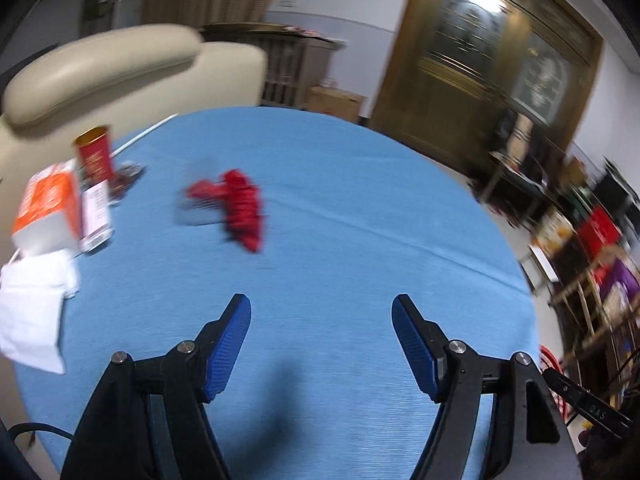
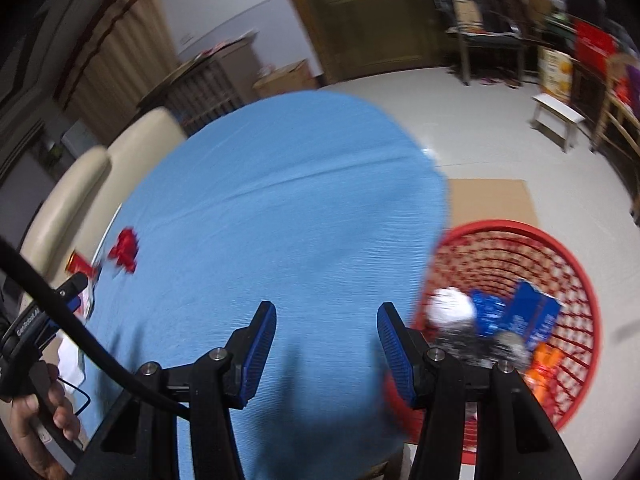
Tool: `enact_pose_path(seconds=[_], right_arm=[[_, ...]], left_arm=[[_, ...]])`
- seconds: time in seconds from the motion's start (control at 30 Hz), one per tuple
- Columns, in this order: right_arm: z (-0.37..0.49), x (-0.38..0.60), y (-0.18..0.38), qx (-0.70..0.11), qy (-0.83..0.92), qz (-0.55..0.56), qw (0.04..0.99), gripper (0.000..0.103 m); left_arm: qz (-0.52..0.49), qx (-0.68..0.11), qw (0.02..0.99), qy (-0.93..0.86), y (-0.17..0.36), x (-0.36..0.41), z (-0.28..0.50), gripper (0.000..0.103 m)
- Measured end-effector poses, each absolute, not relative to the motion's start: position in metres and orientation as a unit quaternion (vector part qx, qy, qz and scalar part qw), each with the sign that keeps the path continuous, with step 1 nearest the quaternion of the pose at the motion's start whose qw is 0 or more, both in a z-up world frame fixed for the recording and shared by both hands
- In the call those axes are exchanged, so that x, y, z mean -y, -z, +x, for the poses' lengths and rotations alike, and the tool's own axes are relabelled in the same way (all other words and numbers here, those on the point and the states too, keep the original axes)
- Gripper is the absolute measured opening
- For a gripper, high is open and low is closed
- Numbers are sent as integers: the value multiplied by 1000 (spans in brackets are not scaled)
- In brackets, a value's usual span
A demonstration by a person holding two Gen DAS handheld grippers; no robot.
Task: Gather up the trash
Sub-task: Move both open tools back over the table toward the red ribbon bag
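Several scraps left: red wrapper [image 1: 240,208], orange box [image 1: 48,204], white tissue [image 1: 34,312]

Take the blue-covered counter [image 1: 360,220] as your landmark. Behind its far left edge you have a cream leather sofa [image 1: 120,68]. Beyond the far edge stands a dark slatted cabinet [image 1: 288,68] with a cardboard box [image 1: 334,102] beside it. To the far right rises a tall wooden door [image 1: 480,80]. Right of the counter, cardboard [image 2: 490,200] lies flat on the floor.
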State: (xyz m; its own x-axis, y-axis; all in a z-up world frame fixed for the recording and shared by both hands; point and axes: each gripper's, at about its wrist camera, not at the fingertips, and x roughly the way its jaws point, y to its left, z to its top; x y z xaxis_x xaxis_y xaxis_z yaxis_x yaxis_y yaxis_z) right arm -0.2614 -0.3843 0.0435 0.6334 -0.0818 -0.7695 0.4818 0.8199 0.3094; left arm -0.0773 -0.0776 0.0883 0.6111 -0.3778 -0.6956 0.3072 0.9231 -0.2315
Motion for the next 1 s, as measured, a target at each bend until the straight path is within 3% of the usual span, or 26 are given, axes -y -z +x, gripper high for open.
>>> enact_pose_path(seconds=[0.5, 1.0], right_arm=[[-98, 243, -37, -439, -18, 142, 887, 56], [40, 160, 9, -469, -76, 91, 875, 56]], left_arm=[[-87, -393, 911, 84, -65, -19, -48, 74], [-98, -407, 906, 56, -52, -49, -25, 74]])
